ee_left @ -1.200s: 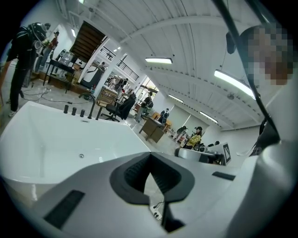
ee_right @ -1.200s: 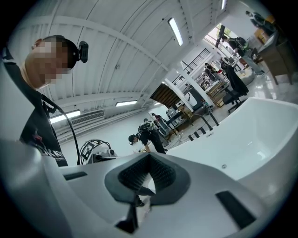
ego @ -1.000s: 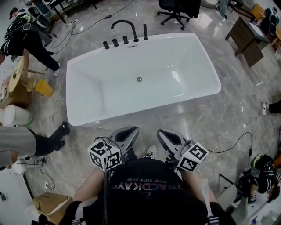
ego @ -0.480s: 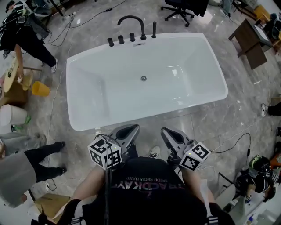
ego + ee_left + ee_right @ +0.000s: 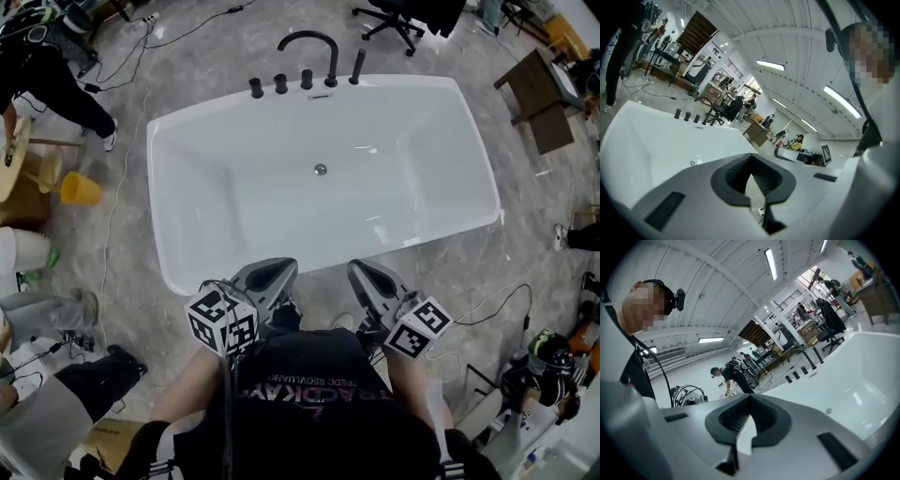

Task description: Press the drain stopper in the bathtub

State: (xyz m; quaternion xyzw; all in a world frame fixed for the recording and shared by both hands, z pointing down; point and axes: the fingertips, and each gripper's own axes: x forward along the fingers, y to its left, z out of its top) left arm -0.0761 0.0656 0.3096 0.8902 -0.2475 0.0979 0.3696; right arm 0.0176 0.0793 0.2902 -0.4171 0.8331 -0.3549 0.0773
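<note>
- At the lower middle of the head view, the left gripper (image 5: pixel 270 274) and the right gripper (image 5: pixel 362 272) are held side by side; both are clenched, with nothing between the jaws
- The floor under them is mostly covered by the person's torso, so the footing beside the tub cannot be made out
- The near rim of the bathtub (image 5: pixel 155 187) lies just above the grippers in the frame; neither has been brought over it
- The drain stopper (image 5: pixel 321 170) is set in the tub floor at centre frame, nearer the far wall and well apart from both grippers
- A long reach over the rim is judged to be needed; one clenched tip should be lowered straight onto the stopper's middle and pressed squarely, so that it is not slid off
- Whether the stopper is raised or seated cannot be told, as it is too small in every view
- The black faucet (image 5: pixel 309 47) is seen on the far rim
</note>
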